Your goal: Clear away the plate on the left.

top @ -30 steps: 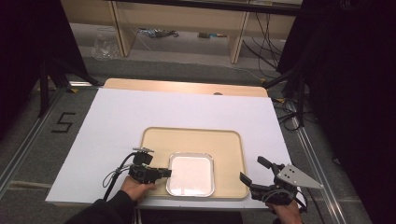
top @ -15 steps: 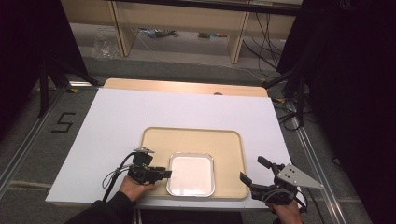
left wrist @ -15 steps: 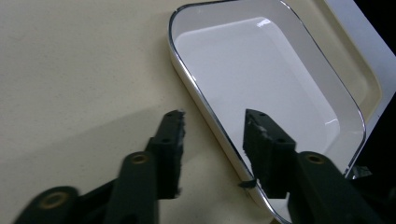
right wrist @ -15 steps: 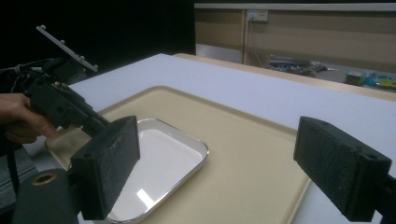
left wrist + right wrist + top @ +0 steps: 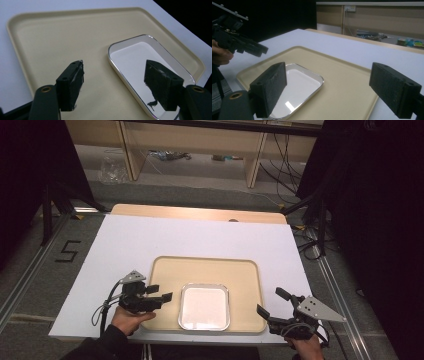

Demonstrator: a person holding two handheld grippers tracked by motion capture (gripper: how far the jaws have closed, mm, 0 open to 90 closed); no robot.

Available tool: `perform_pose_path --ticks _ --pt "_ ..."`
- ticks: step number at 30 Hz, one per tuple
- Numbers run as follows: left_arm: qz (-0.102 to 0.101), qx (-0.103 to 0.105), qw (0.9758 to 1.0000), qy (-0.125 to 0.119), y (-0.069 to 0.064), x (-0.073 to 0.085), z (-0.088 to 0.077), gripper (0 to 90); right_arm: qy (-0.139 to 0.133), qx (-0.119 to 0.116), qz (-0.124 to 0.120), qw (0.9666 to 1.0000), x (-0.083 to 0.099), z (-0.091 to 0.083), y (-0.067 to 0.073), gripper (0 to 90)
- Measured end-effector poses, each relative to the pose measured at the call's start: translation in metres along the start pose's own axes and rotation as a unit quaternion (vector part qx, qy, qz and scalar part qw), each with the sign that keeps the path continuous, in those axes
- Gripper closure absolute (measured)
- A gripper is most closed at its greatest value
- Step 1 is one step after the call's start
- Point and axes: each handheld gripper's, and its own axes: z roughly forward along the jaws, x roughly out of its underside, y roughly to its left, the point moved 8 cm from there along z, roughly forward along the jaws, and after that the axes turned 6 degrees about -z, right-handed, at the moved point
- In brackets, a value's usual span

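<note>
1. The small metal dish [image 5: 205, 306] lies near in the beige tray [image 5: 205, 266] on the desk [image 5: 200, 235].
2. Left tongs [image 5: 162, 297], spread and empty, straddle its left rim; right tongs [image 5: 270, 306] hover spread.
3. Likely next: closing on the rim.

Only one readable mark: a black "5" [image 5: 67, 251] stood on the grey floor, left of and beyond the left gripper [image 5: 159, 293].

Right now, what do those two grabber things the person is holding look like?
Each hand-held gripper is black, with two blocky black jaws. The left hand-held gripper and the right hand-held gripper each carry a grey three-cornered plate on top. A thin cable trails from the left one. The person wears dark sleeves.
</note>
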Motion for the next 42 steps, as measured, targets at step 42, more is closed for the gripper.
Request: perform_pose_path --ticks 42 --pt "0.088 0.004 0.9939 -0.067 -0.009 0.006 -0.057 15.9 0.013 -0.007 0.000 0.9999 0.002 -0.001 0.002 15.2"
